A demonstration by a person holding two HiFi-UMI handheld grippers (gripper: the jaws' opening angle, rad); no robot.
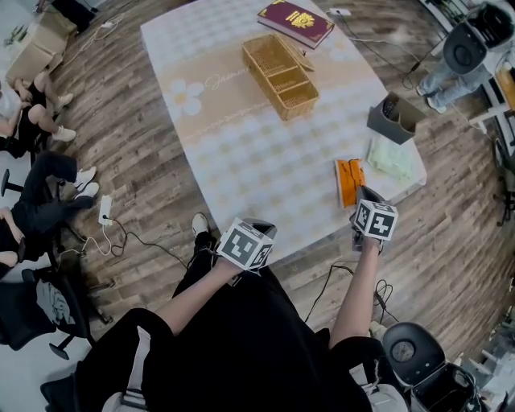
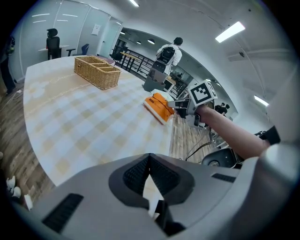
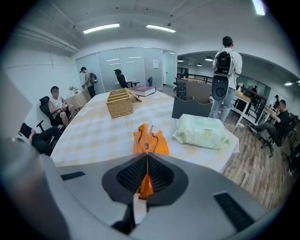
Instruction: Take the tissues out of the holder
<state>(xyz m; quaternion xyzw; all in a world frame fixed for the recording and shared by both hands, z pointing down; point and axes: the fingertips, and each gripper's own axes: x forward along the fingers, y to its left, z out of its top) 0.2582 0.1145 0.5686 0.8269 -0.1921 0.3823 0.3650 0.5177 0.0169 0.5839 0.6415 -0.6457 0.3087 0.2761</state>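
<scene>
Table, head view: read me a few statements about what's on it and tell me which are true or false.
1. The tissue pack lies beside the gray box. True.
2. The tissue pack is in the basket. False: it lies on the table, apart from the basket.
3. The book is at the far edge. True.
4. The left gripper has its fingers wide open. False: they are together, with nothing between them.
5. The orange pouch lies by the right gripper. True.
</scene>
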